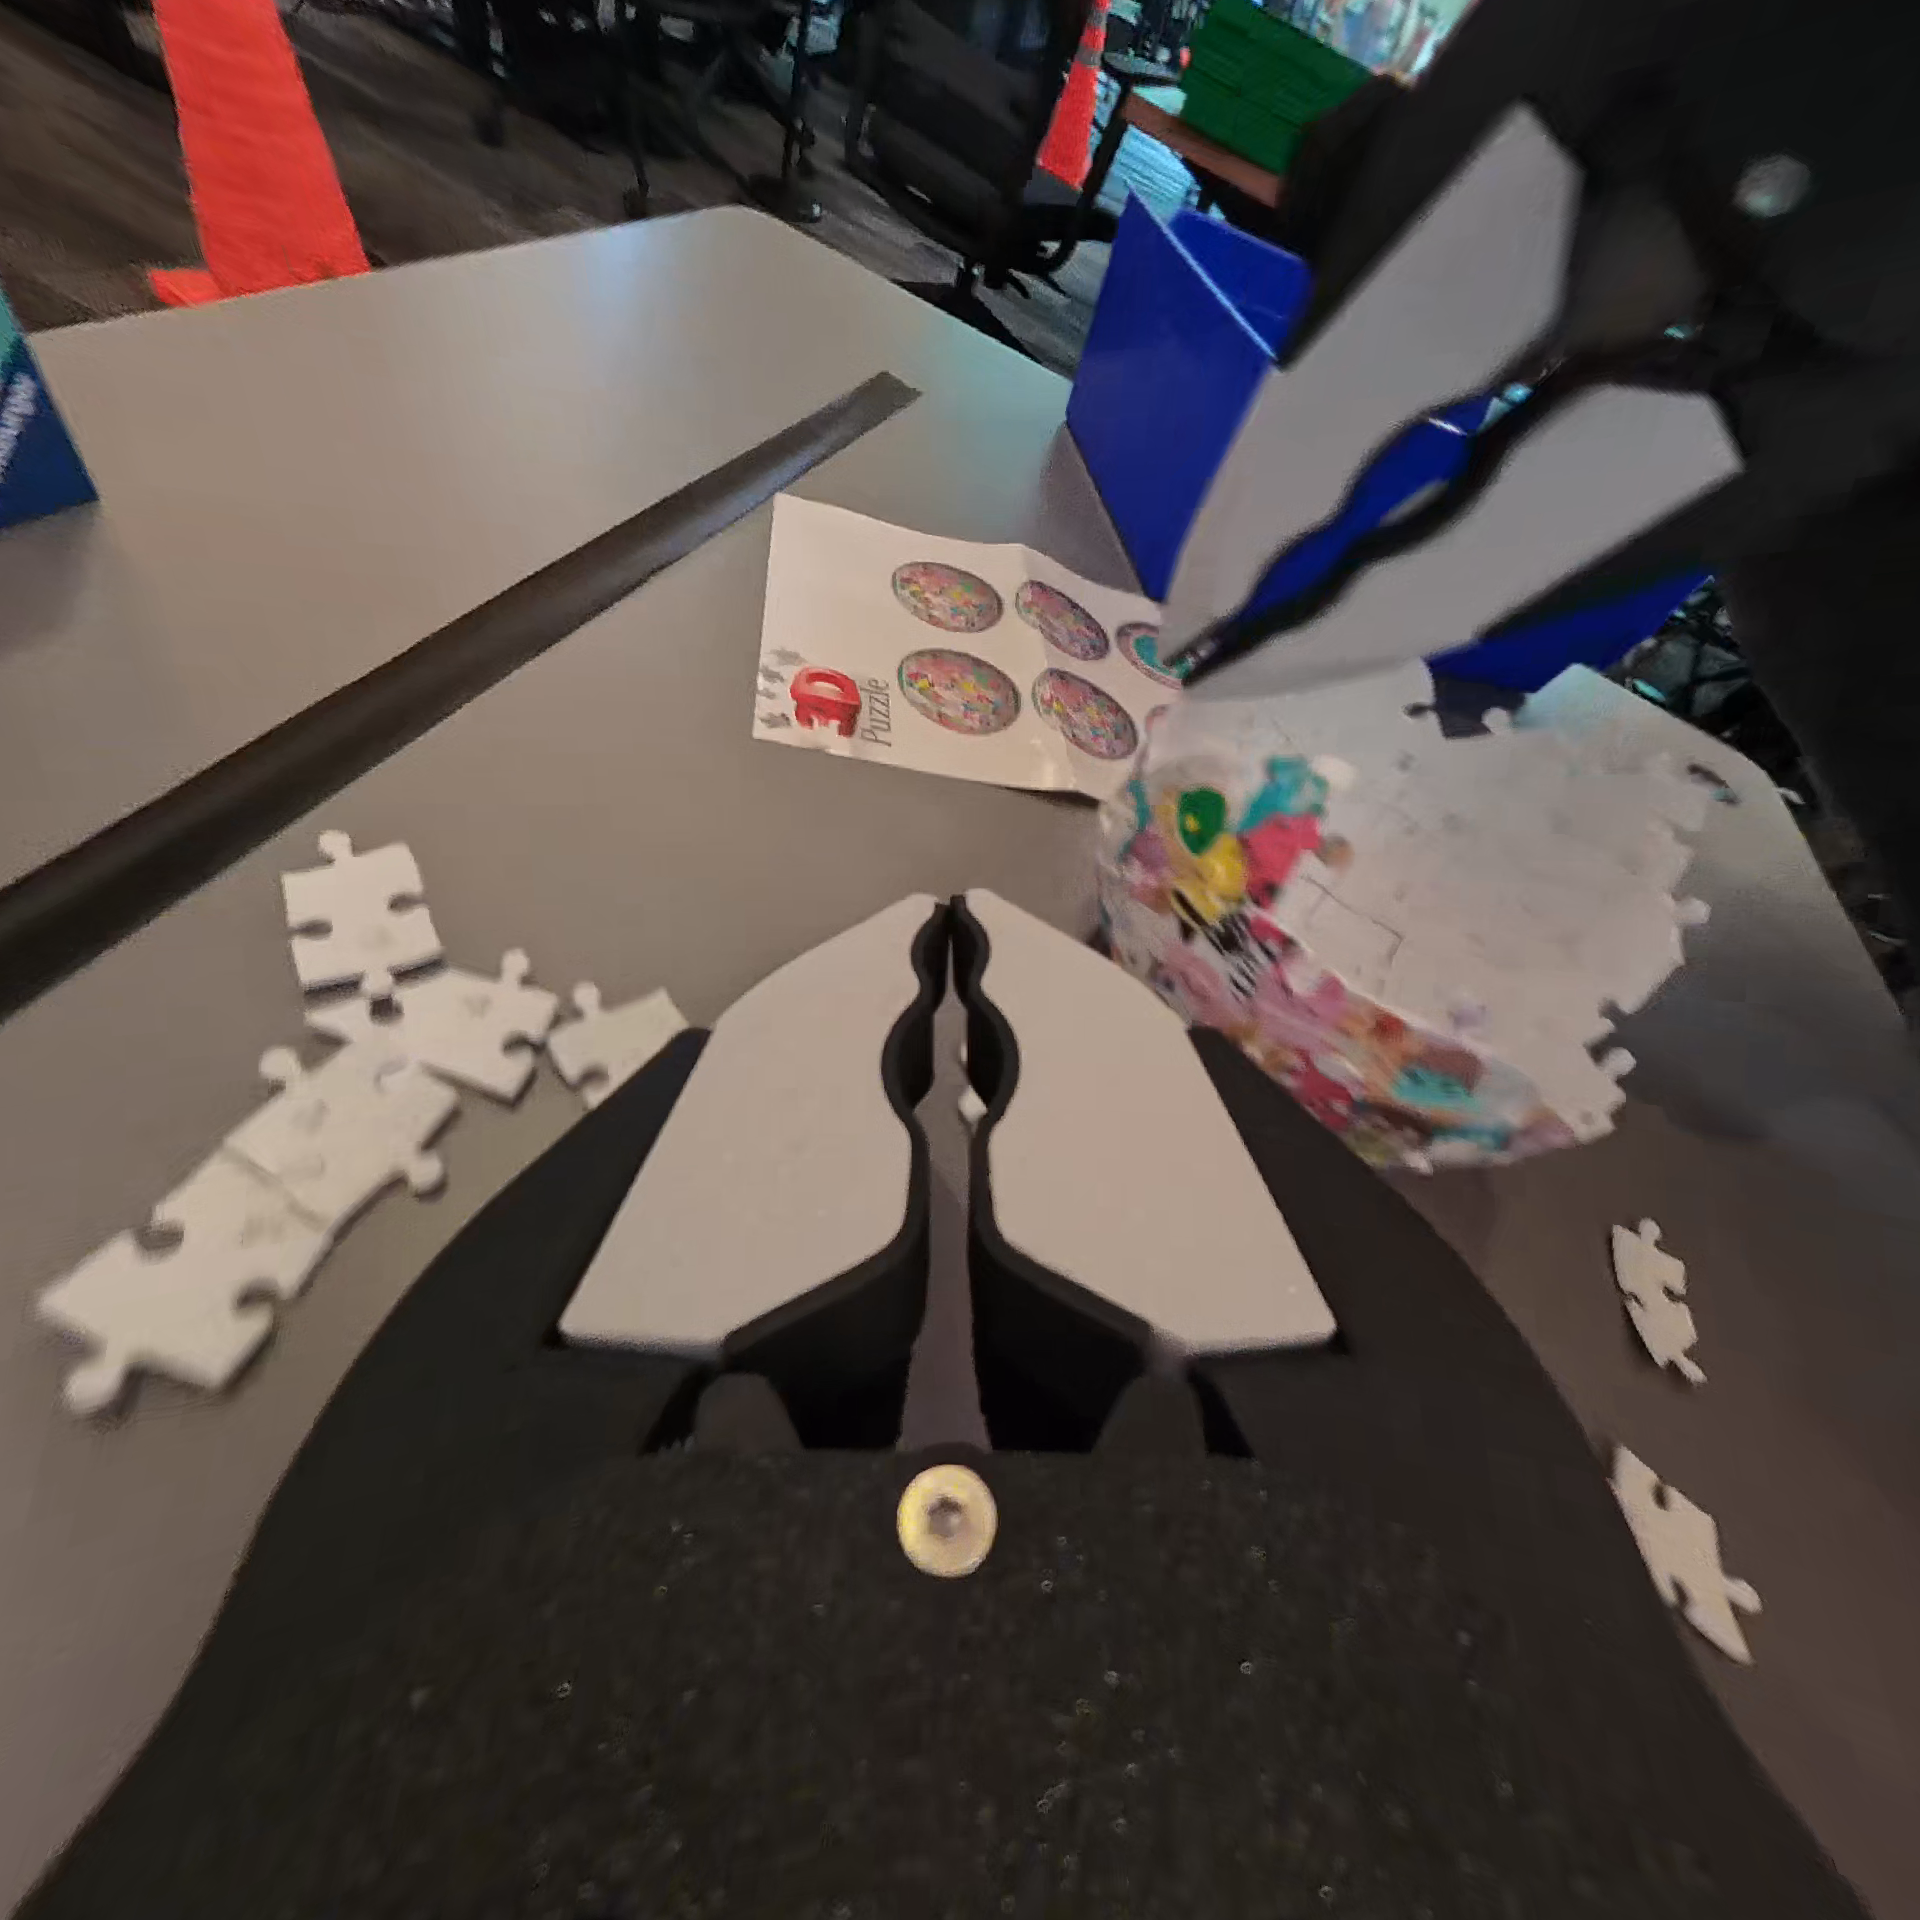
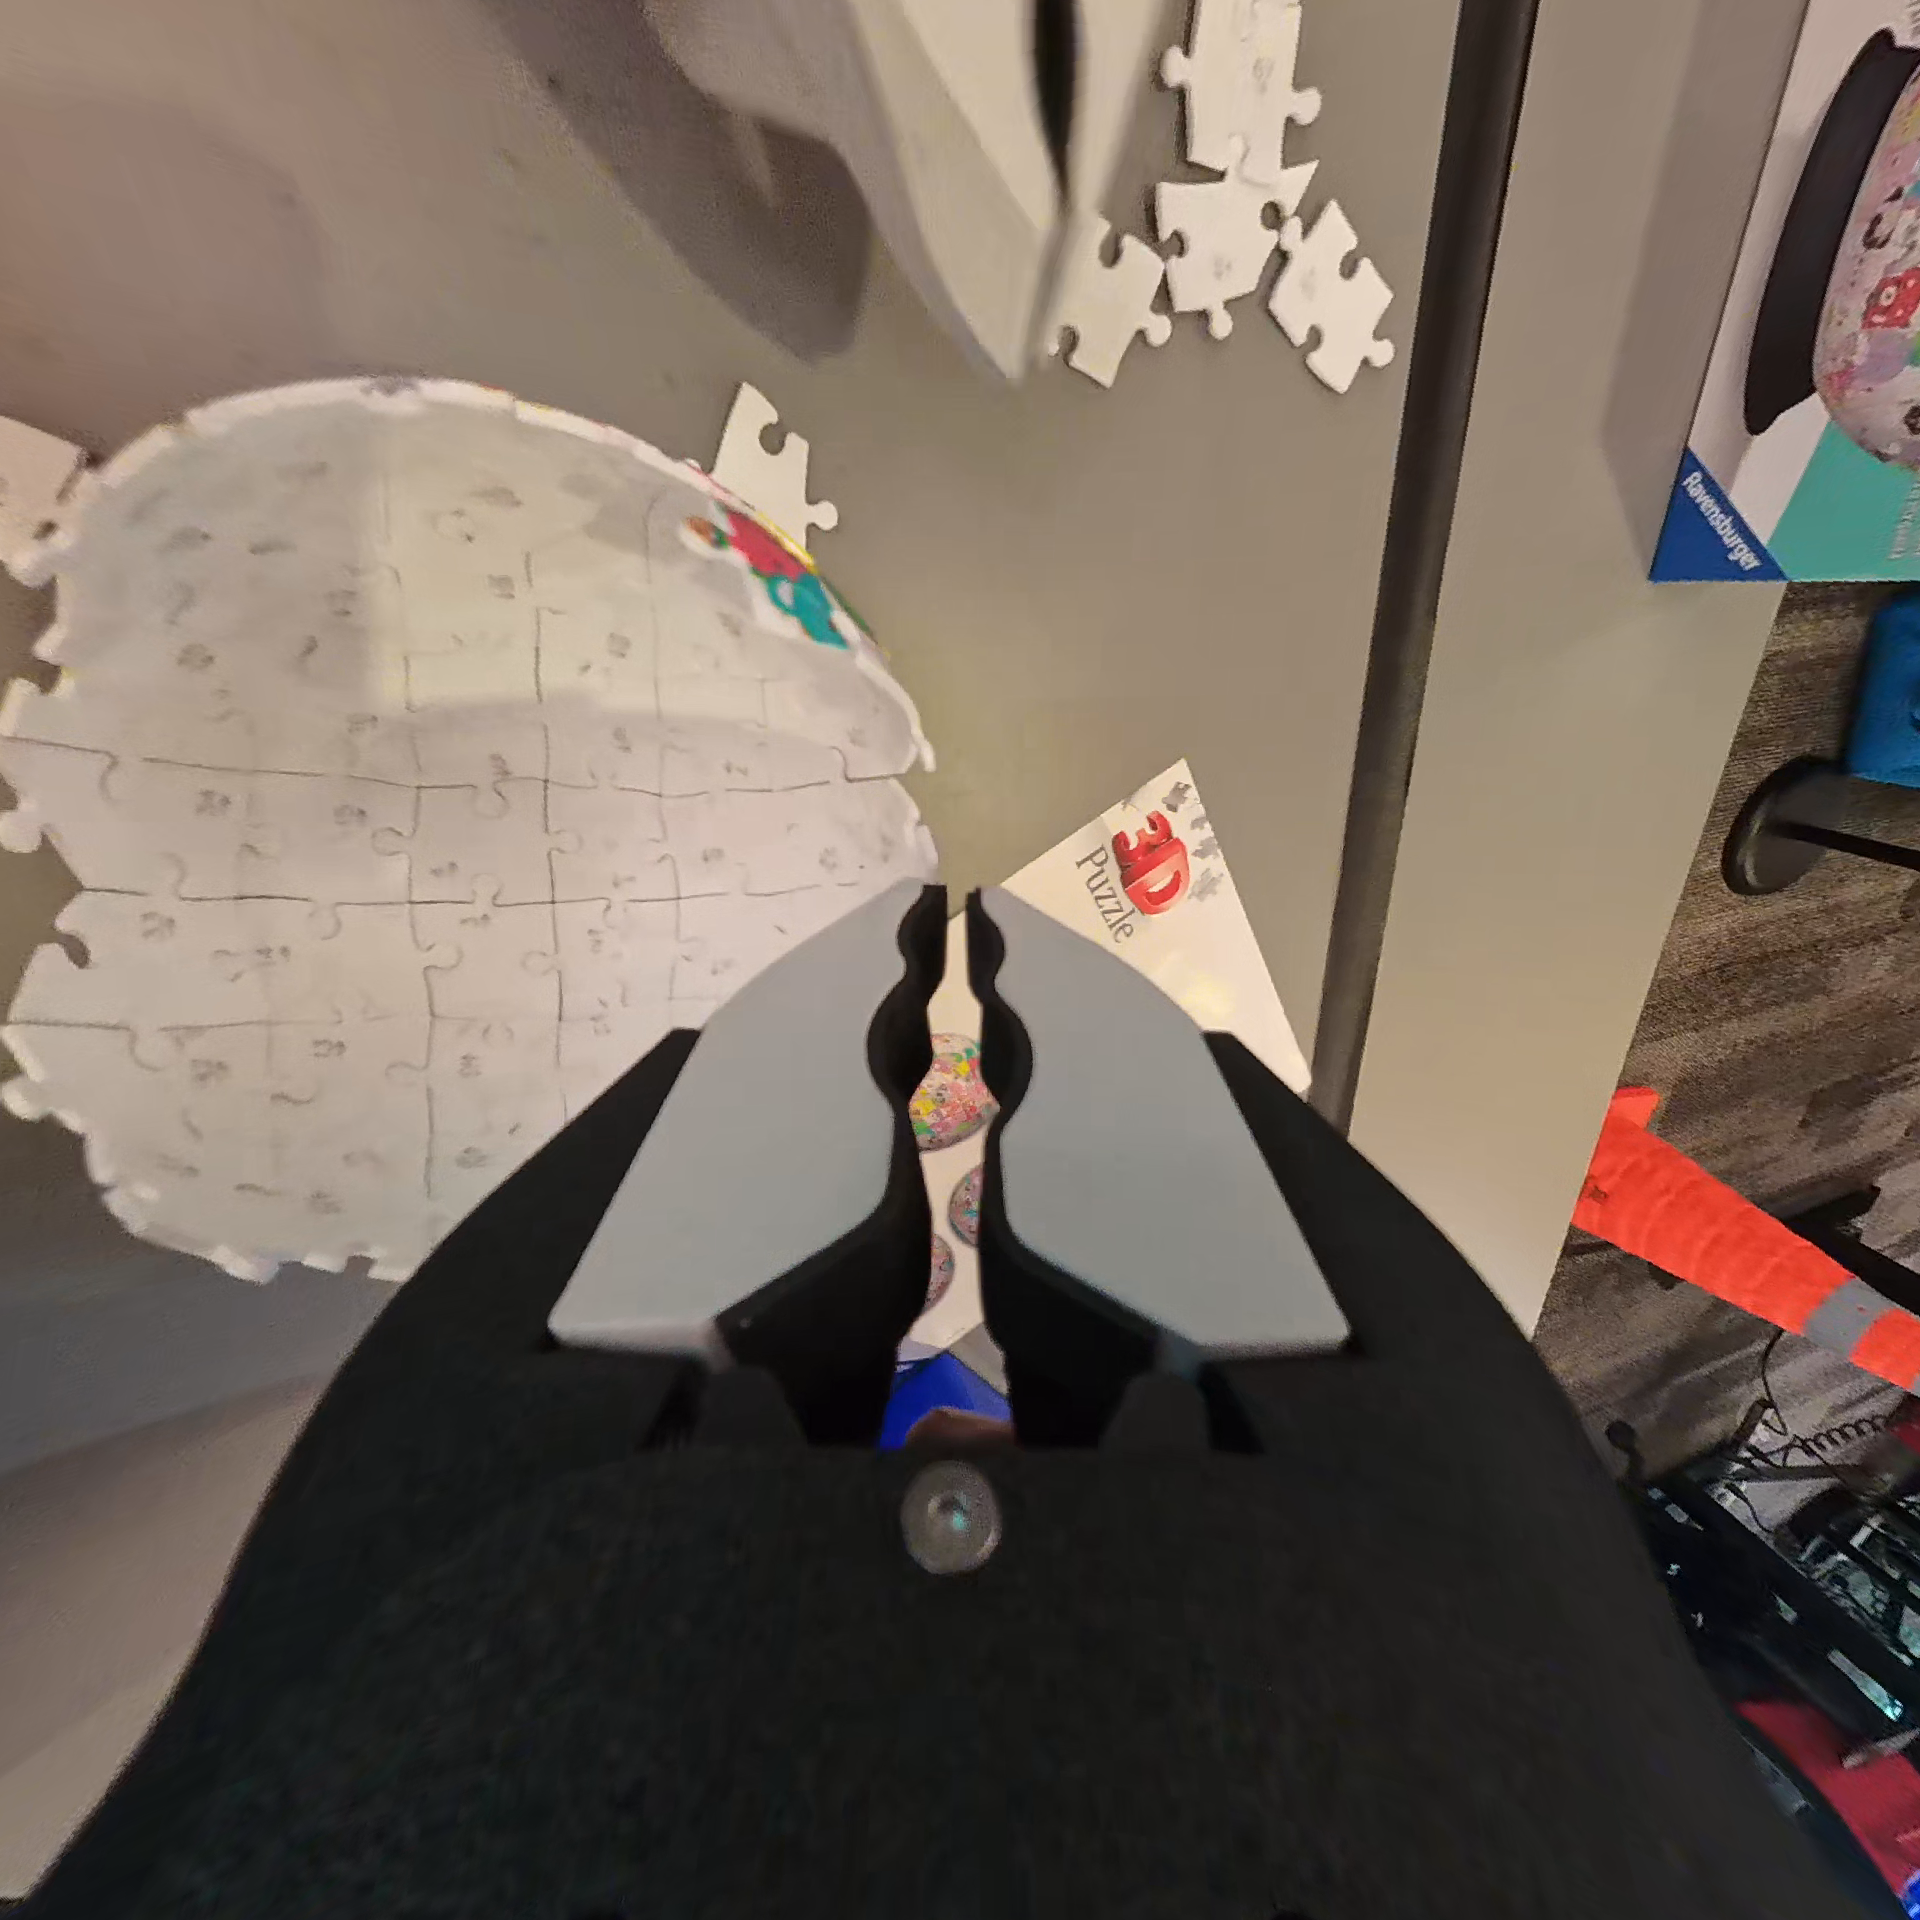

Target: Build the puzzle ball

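The partly built puzzle ball [image 1: 1455, 935] lies on the grey table as an open shell, its white inner side facing the right wrist view [image 2: 416, 831], with colourful print on its outside. My left gripper [image 1: 953, 906] is shut and empty, just left of the ball and above the table. My right gripper [image 2: 956, 899] is shut and empty, hovering over the ball's far edge; it also shows in the left wrist view [image 1: 1184, 665]. Several loose white pieces [image 1: 353, 1039] lie left of the left gripper, and they also show in the right wrist view [image 2: 1247, 229].
An instruction leaflet [image 1: 935, 644] lies behind the ball. A blue box [image 1: 1174, 395] stands at the back right. Two more loose pieces [image 1: 1662, 1299] lie at the right. A dark seam [image 1: 416, 665] runs across the table. The puzzle's box [image 2: 1818, 312] stands beyond it. Tip to tip, the grippers are about 8 cm apart. About 15 cm separates my left fingertips from the dark seam [image 1: 416, 665].
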A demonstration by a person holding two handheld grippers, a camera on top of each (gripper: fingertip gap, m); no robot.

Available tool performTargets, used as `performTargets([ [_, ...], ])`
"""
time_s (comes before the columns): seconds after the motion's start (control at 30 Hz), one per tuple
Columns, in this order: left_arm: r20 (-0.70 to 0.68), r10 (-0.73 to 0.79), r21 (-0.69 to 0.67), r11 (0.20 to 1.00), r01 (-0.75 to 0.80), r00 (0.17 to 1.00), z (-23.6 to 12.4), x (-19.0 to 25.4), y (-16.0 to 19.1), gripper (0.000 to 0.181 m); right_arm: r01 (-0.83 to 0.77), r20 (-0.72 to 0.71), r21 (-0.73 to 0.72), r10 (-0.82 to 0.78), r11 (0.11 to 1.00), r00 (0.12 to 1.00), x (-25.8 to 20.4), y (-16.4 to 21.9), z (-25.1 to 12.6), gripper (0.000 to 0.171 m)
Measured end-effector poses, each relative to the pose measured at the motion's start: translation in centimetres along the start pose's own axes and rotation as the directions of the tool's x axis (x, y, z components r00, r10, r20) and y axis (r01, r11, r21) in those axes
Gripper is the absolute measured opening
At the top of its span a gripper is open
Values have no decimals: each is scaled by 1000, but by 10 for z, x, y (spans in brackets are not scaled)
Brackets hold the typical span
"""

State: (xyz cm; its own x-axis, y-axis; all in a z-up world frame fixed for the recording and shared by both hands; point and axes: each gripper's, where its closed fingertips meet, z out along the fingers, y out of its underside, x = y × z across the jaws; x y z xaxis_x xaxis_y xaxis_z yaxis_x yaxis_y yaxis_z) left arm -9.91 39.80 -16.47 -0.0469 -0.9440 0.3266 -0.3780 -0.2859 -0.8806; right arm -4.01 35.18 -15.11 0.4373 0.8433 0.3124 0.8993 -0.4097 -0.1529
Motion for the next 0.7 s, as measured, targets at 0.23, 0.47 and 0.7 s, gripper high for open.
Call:
performTargets([
  [0.23, -183, 85, -146, 983, -113, 979, 53, 8, -3, 0, -20, -31, 51, 21, 999, 999, -8, -10, -19, 4],
  [0.47, -226, 115, -144, 978, -150, 967, 53, 19, -2, 0, -120, -102, 62, 125, 991, 987, -3, 17, -26, 32],
  [0.7, -223, 160, -176, 964, -201, 962, 59, 26, 5, 0, -371, 3, 173, 376, 913, 927, -16, 40, -15, 36],
])
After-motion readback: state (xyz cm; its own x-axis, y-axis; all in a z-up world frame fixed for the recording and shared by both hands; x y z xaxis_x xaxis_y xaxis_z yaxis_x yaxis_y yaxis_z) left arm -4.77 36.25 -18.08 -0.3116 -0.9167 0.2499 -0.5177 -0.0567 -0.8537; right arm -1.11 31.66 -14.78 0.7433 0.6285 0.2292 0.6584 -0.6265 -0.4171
